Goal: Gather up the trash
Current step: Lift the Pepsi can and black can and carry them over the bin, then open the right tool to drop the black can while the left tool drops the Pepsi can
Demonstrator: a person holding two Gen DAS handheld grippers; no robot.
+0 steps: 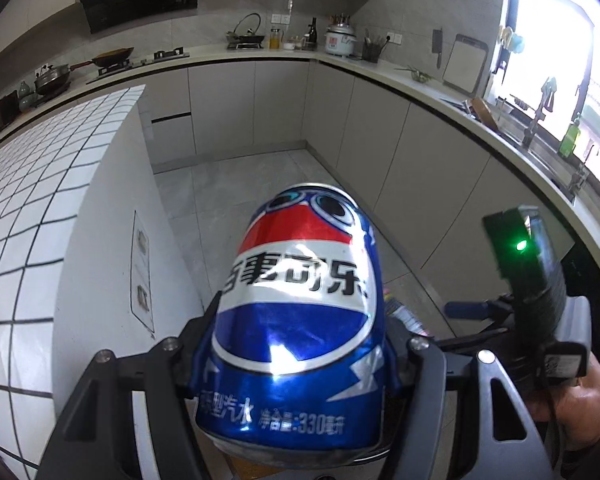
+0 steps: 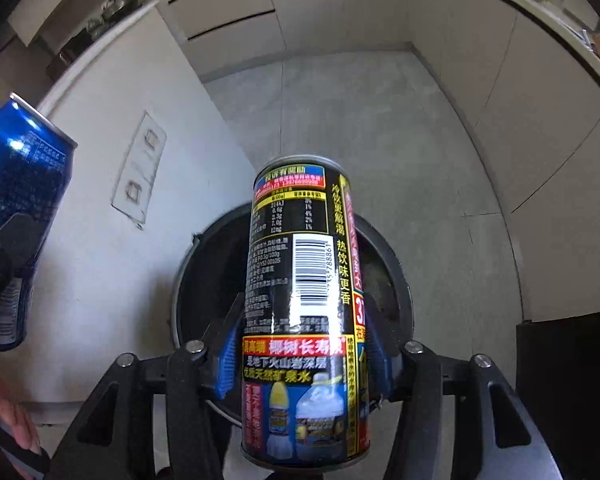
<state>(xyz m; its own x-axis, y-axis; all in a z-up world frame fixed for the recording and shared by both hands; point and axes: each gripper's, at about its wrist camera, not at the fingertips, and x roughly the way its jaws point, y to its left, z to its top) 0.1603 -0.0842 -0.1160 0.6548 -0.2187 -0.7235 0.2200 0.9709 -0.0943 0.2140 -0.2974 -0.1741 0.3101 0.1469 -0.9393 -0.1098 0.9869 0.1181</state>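
The left claw [image 1: 296,344] has a tight hold of a blue cola can [image 1: 296,320]. The can sits right between the two fingers, with its sides dented in where the fingers press on it. Its far end points away from the camera, out over the grey floor [image 1: 236,184] beside the white tiled counter [image 1: 40,184]. In the right wrist view the same blue can shows at the left edge, tilted, with a dark finger across it.

The right claw [image 2: 302,344] is pointing down, and a black drink can [image 2: 304,312] stands between its fingers. The blue pads [image 2: 226,364] sit apart from the can's sides with a small gap on the left one, so the claw looks open around the can and is not squeezing it. Right under the black can is a round dark trash bin [image 2: 396,280] on the floor, and the can hangs over its open mouth. A hand [image 2: 8,412] shows at the lower left corner
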